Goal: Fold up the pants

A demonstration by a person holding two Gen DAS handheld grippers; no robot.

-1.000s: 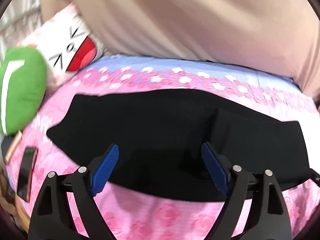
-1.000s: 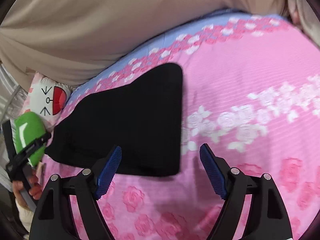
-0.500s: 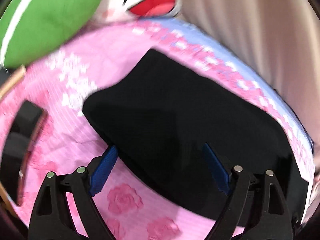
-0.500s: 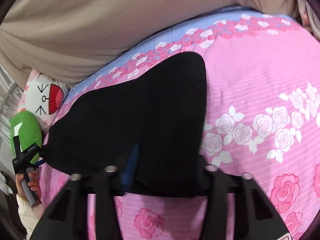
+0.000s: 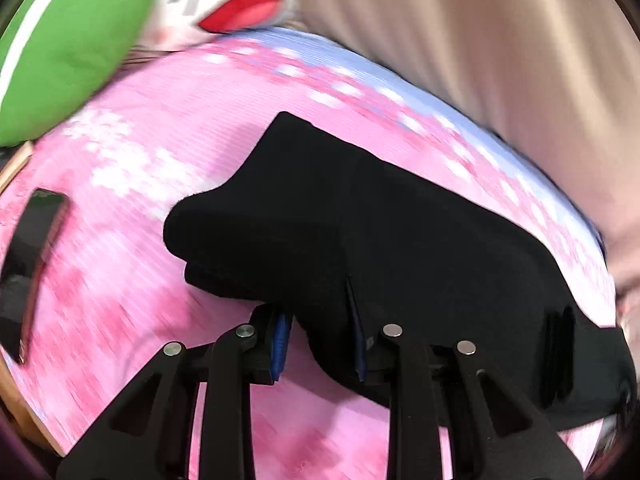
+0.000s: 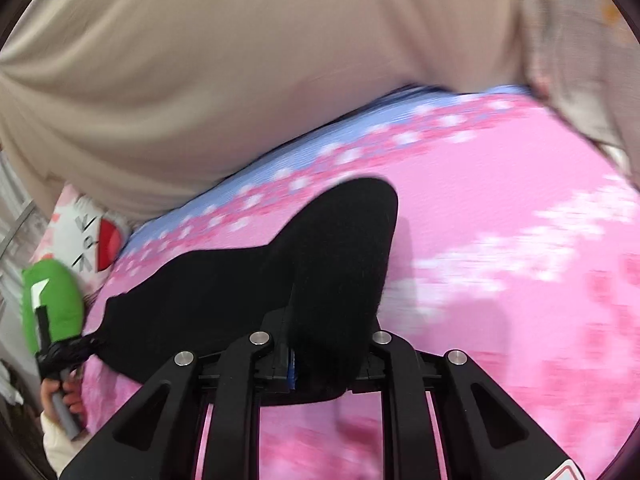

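Both grippers are onto the black pants (image 5: 360, 240) at once. The pants lie across a bed covered by a pink rose-print sheet (image 5: 120, 240) with a blue band along its far edge, and a beige curtain (image 6: 240, 60) hangs just behind that edge.

In the left wrist view, the left gripper (image 5: 320, 344) has its jaws closing with a thick bunch of black cloth caught between the blue pads (image 5: 282, 344); the fabric bulges up over the fingers and rises off the sheet there, near the bed's front edge. The rest of the garment runs away toward the right of the picture and the far edge.

Over to the right wrist view: the right gripper (image 6: 320, 356) is closing too, jaws nearly together, with a fold of the pants pinched between them. The cloth stands up from the grip in a dark peak, its top corner lifted clear of the sheet.

Also in this view, at the left edge of the bed, a hand (image 6: 64, 400) holds the other gripper's handle against the far end of the pants.

A green cushion (image 5: 68, 40) and a white plush with a red mouth (image 5: 224, 4) sit at the bed's far left corner. A dark flat object (image 5: 32, 248), blurred, lies on the sheet near the left edge.
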